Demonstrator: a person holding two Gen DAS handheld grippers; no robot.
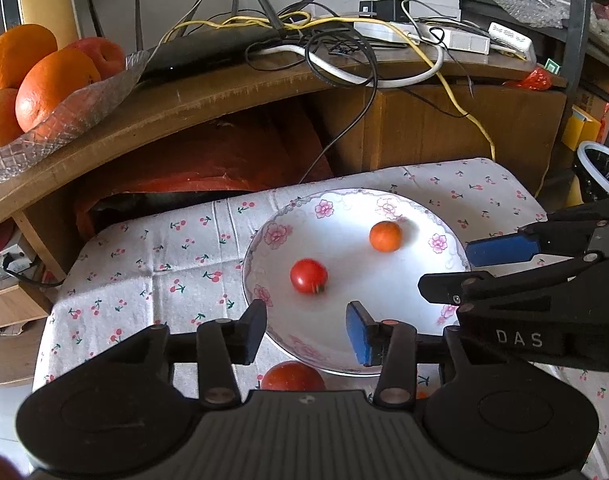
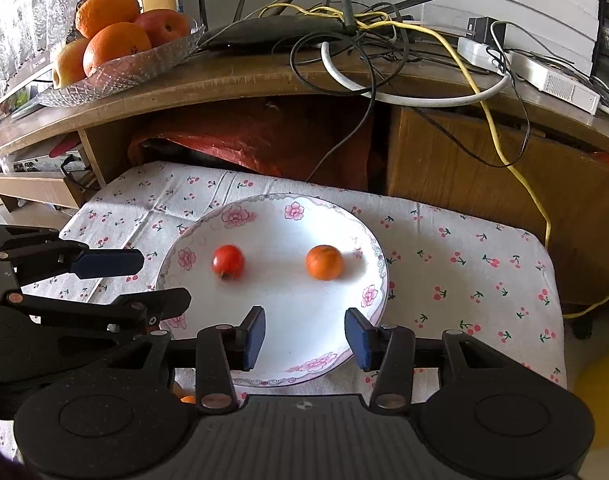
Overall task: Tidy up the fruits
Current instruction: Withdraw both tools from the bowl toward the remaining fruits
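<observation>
We see soft daylight, brightest on the white plate [image 2: 280,320], where the orange fruit [image 2: 324,262] and the red fruit [image 2: 228,262] look slightly smeared and cast faint shadows toward the right. The fisheye bends the wooden shelf [image 1: 208,100] into an arc and darkens the corners. Under the shelf it is dim, so we can perhaps make out only reddish cloth.

A small round red tomato [image 2: 228,262] lies left of centre on the white floral-rimmed ceramic plate [image 2: 264,208], stem end tipped toward the near side; a small round orange mandarin [image 2: 324,262] sits to its right, apart from it; another red tomato [image 1: 292,376] rests on the cloth just beside the plate's near rim.
</observation>
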